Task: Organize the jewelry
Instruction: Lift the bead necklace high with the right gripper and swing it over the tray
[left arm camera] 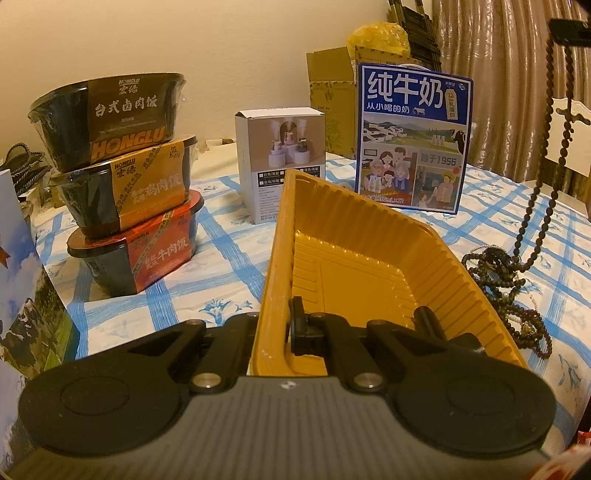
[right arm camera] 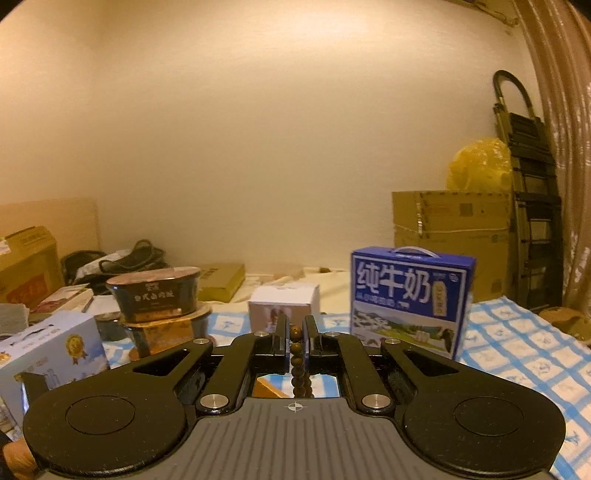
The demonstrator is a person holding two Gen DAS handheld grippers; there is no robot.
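Observation:
A yellow plastic tray (left arm camera: 354,258) lies tilted on the blue-checked tablecloth, empty inside. My left gripper (left arm camera: 288,325) is shut on the tray's near left rim. A pile of dark bead necklaces (left arm camera: 506,291) lies on the cloth right of the tray. My right gripper (right arm camera: 295,332) is shut on a brown bead strand (right arm camera: 296,363) and holds it high. In the left wrist view that strand (left arm camera: 554,147) hangs down from the right gripper (left arm camera: 569,29) at the top right, its lower end reaching the pile.
Three stacked instant-rice bowls (left arm camera: 122,177) stand left of the tray. A small white box (left arm camera: 280,162) and a blue milk carton (left arm camera: 413,136) stand behind it. A blue-and-white box (right arm camera: 51,354) stands at the left. Cardboard boxes (right arm camera: 454,229) and a folded ladder (right arm camera: 528,206) stand against the wall.

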